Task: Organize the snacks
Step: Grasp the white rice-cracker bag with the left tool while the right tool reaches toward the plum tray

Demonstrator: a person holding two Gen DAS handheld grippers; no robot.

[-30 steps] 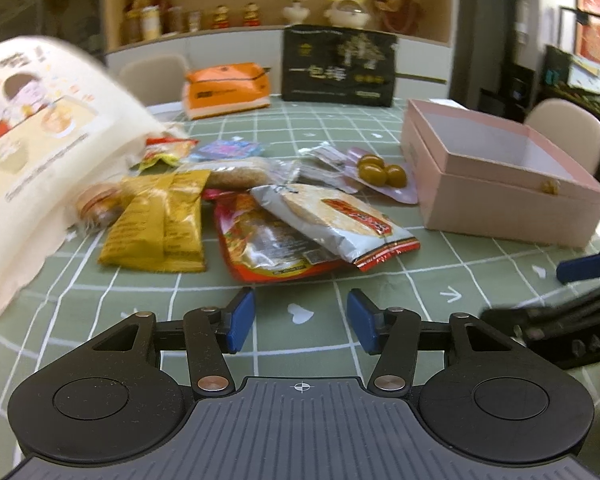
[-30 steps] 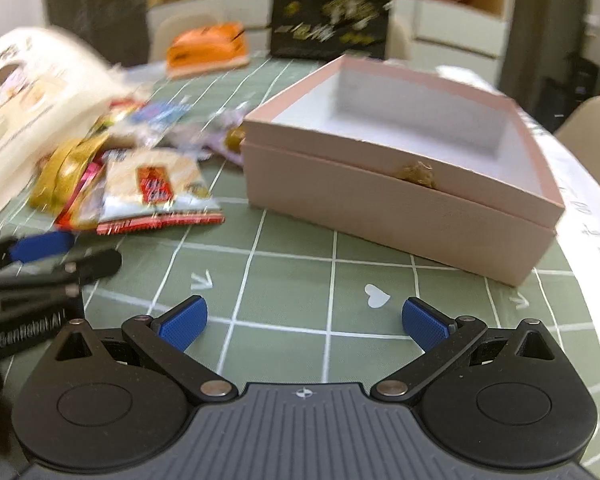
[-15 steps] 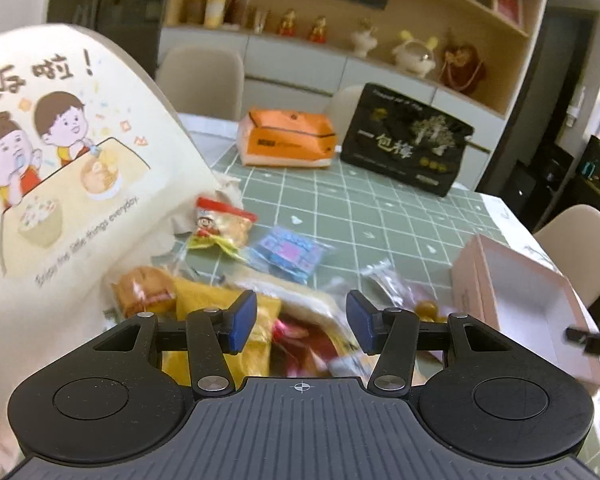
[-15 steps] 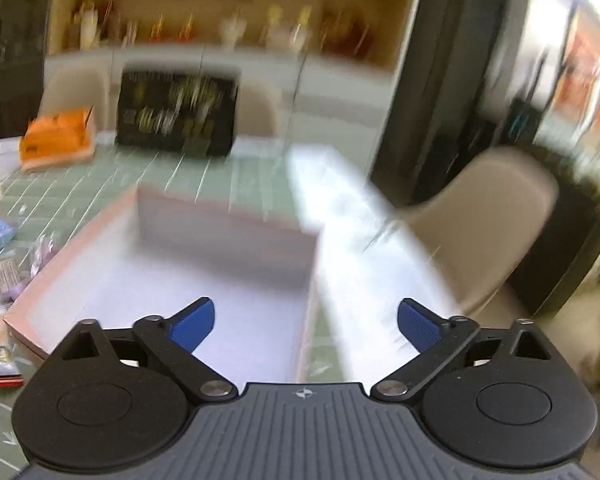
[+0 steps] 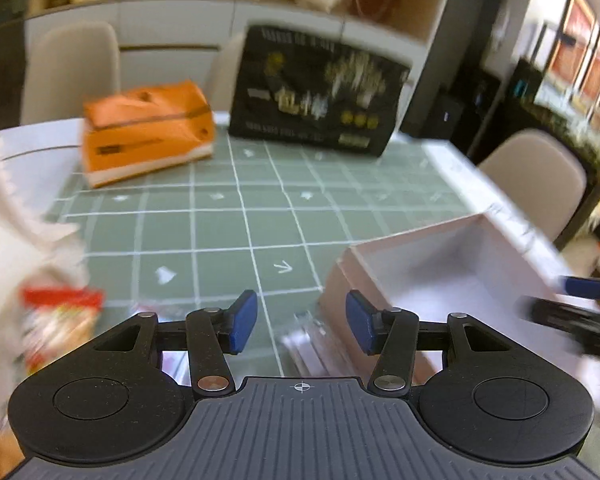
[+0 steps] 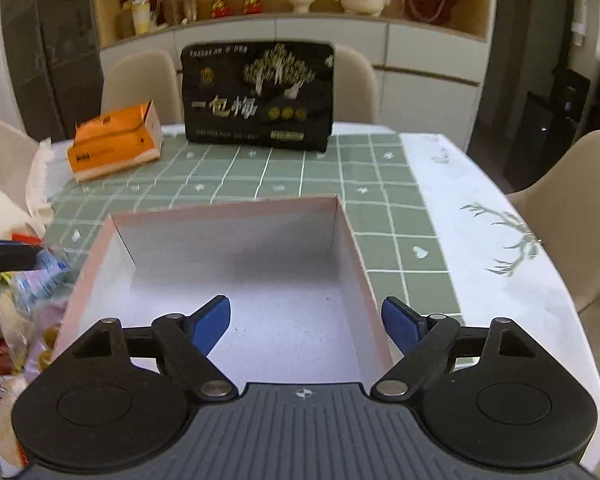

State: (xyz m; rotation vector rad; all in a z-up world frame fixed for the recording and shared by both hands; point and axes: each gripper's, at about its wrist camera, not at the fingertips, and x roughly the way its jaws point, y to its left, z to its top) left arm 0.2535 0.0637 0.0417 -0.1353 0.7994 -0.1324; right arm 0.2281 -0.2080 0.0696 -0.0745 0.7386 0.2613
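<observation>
A green tablecloth with a white grid covers a dining table, seen from two gripper-mounted cameras.

At the far left, a white cloth bag with a frayed edge lies on the table. Just in front of it, along the near left edge, sits a loose pile of wrapped snack packets in red, yellow, pale blue and clear plastic. In the left wrist view one blurred red and white packet shows beside the bag.

The left gripper hovers over the gap between the snack pile and the box. Its blue-padded fingers stand partly apart and hold nothing.

Farther back on the left, an orange tissue box rests on the cloth. To its right, at the far middle of the table, a black gift box with gold lettering and a tree picture stands upright.

In the near middle sits an open pink cardboard box with a white interior, with nothing visible inside. The snack pile touches or nearly touches its left wall.

The right gripper hangs above the near right part of this box, its blue-padded fingers spread wide and holding nothing.

Right of the box, the green grid gives way to a white cloth border printed with leafy sprigs. Beige chairs stand around the table.
</observation>
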